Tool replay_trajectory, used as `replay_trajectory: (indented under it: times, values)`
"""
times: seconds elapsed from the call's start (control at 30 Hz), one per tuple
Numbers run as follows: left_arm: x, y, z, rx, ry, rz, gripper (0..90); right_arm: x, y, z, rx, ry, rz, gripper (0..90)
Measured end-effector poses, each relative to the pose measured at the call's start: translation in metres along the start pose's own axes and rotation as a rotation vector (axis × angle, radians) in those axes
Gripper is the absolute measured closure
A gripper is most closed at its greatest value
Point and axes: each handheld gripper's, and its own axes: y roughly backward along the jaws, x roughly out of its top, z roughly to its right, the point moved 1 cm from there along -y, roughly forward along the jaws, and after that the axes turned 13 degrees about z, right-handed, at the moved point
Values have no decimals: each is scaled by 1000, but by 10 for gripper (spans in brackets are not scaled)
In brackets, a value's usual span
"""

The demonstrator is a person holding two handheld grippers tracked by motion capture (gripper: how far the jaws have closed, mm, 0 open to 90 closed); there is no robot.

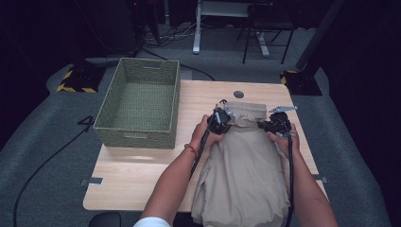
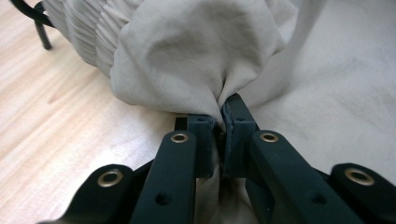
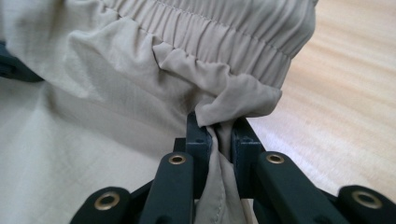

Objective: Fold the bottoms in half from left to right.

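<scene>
High view: beige trousers point(image 1: 246, 165) are spread on the counter point(image 1: 142, 175), right of a woven basket point(image 1: 139, 101). Cloth near the waistband is pinched by the left claw point(image 1: 223, 118) and by the right claw point(image 1: 273, 124), each clamped on a fold.

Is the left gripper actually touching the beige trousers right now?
Touching. In the left gripper view, the left gripper has its fingers pressed together on a bunched fold of the beige trousers, cloth pinched between them.
</scene>
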Motion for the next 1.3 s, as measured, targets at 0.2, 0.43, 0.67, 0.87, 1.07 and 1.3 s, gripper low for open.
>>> replay_trajectory:
  times: [0.2, 0.43, 0.67, 0.87, 1.07, 1.3]
  values:
    - [5, -1, -7, 19, 35, 15, 845, 10, 2, 2, 0, -15, 32, 812]
    - [22, 5, -10, 41, 17, 43, 850, 18, 4, 8, -5, -29, 58, 813]
    - [43, 14, -11, 73, -6, 82, 852, 33, 15, 11, -9, -30, 112, 812]
    - [64, 26, -12, 109, -34, 126, 854, 51, 28, 14, -13, -20, 158, 812]
    - [65, 44, -7, 92, -44, 189, 852, 61, 49, 10, 37, -6, 218, 809]
    - [46, 76, 26, 15, -130, 248, 845, 46, 91, -5, 166, 70, 260, 788]
